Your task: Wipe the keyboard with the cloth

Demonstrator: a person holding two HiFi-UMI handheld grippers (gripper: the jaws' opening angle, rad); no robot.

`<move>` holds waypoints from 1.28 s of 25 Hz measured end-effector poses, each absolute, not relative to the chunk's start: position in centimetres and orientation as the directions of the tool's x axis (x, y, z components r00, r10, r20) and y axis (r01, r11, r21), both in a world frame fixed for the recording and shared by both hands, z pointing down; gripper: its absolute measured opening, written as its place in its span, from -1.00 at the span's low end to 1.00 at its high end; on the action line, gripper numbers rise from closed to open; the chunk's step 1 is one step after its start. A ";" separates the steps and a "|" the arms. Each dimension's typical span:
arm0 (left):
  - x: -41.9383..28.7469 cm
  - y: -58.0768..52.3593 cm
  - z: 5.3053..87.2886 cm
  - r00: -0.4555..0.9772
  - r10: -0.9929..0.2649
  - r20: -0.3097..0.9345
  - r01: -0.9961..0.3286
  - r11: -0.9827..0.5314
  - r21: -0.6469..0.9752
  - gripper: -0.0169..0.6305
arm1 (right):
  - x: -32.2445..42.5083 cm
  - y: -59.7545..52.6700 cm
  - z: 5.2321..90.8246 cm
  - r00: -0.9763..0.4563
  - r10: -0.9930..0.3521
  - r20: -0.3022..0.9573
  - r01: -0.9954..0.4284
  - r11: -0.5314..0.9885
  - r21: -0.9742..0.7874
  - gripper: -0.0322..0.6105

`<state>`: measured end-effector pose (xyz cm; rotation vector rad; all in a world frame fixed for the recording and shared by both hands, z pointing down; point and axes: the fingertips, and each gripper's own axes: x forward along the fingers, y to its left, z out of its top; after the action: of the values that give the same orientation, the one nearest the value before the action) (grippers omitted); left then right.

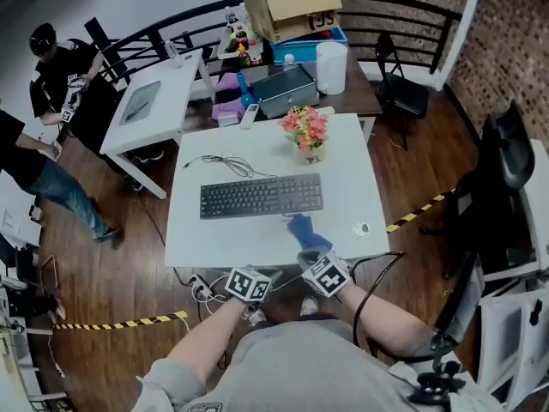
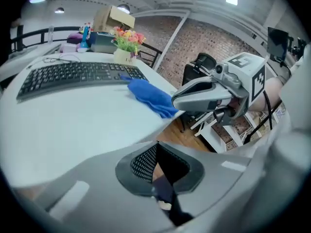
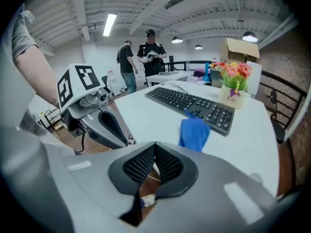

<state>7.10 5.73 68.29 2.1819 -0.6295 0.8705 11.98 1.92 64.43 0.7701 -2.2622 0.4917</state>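
Note:
A black keyboard (image 1: pixel 262 196) lies across the middle of the white table (image 1: pixel 197 239). Just in front of its right end a crumpled blue cloth (image 1: pixel 307 232) rests on the table, reaching toward the near edge. Both grippers hang close together at that near edge, off the table and holding nothing. My left gripper (image 1: pixel 250 281) is shut, its pads meeting with nothing between them (image 2: pixel 156 147). My right gripper (image 1: pixel 316 264) sits just below the cloth and is also shut and empty (image 3: pixel 155 147). The cloth (image 3: pixel 194 132) and keyboard (image 3: pixel 192 103) lie ahead of it.
A vase of flowers (image 1: pixel 309 134) stands behind the keyboard, whose cable (image 1: pixel 219 163) trails left. A small round object (image 1: pixel 362 228) lies at the table's right. Behind are a cardboard box (image 1: pixel 292 5) and a paper roll (image 1: pixel 331 67). Two people (image 1: pixel 51 84) stand at the left.

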 end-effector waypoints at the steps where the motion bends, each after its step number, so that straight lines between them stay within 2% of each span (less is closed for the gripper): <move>1: 7.4 4.2 67.8 0.654 -0.191 0.732 -0.644 -0.649 0.405 -0.95 | 12.4 0.7 63.8 -0.578 -0.412 0.704 -0.659 0.745 -0.105 -0.88; 8: 10.3 -3.6 65.4 0.651 -0.223 0.726 -0.603 -0.733 0.315 -0.95 | 14.9 -4.9 63.0 -0.470 -0.506 0.723 -0.726 0.688 0.010 -0.86; 11: 11.0 -5.2 65.5 0.652 -0.205 0.730 -0.571 -0.767 0.294 -0.95 | 15.1 -5.7 63.7 -0.433 -0.503 0.748 -0.734 0.678 0.031 -0.56; 18: 12.0 -5.7 66.7 0.660 -0.100 0.744 -0.452 -0.845 0.287 -0.86 | 14.9 -5.6 66.8 -0.355 -0.436 0.827 -0.743 0.668 0.033 -0.30; 22: 12.4 -5.7 67.5 0.654 -0.074 0.752 -0.415 -0.867 0.276 -0.90 | 15.3 -5.5 69.2 -0.277 -0.409 0.869 -0.747 0.661 0.073 -0.32; 24: 12.4 -5.6 67.8 0.659 -0.069 0.749 -0.408 -0.870 0.279 -0.95 | 15.4 -5.4 69.8 -0.249 -0.411 0.877 -0.749 0.655 0.094 -0.49; 32: 9.5 -8.1 66.3 0.689 -0.118 0.715 -0.446 -0.847 0.289 -0.95 | 12.4 -8.5 66.6 -0.284 -0.464 0.839 -0.718 0.683 0.135 -0.55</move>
<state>9.54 -8.07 66.31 2.4546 -0.4365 0.9954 12.35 -8.52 66.56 0.9178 -1.9375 0.3333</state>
